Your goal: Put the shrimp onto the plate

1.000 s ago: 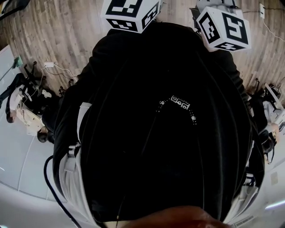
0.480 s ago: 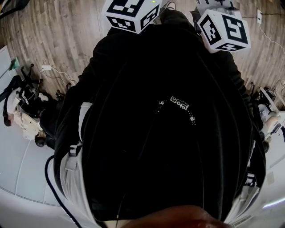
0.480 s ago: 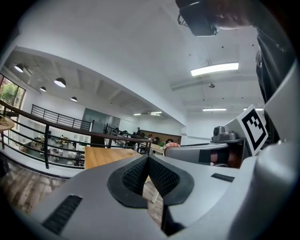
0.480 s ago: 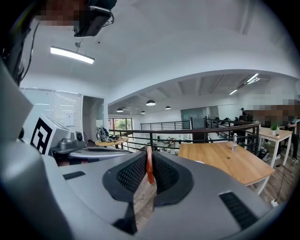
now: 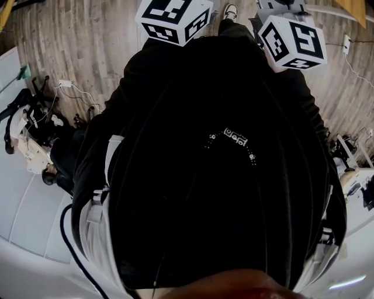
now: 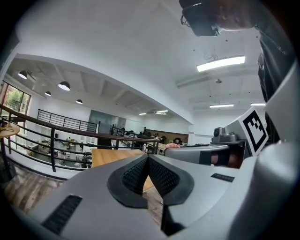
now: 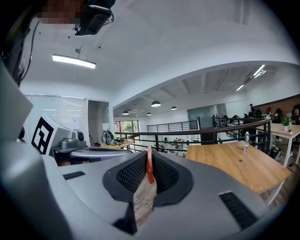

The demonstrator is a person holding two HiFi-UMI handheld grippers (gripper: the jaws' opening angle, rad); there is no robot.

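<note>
In the right gripper view my right gripper [image 7: 149, 153] is shut on a thin orange-red piece, the shrimp [image 7: 149, 169], which stands on edge between the black pads. In the left gripper view my left gripper [image 6: 148, 157] is shut, its ribbed pads meeting with nothing between them. Both grippers point out across an office room, not at a table top. The head view shows only their marker cubes, the left cube [image 5: 173, 17] and the right cube [image 5: 294, 38], above the person's black top [image 5: 216, 175]. No plate shows in any view.
A wooden table [image 7: 239, 164] with a small bottle stands at the right of the right gripper view, behind a black railing [image 7: 206, 133]. Another wooden table [image 6: 110, 154] and a railing [image 6: 51, 136] lie ahead of the left gripper. Plank floor [image 5: 76, 41] and cabled equipment [image 5: 32, 134] surround the person.
The floor and the clutter at the edges have shifted a little in the head view, and a shoe now shows at the top. Both marker cubes have kept their places.
</note>
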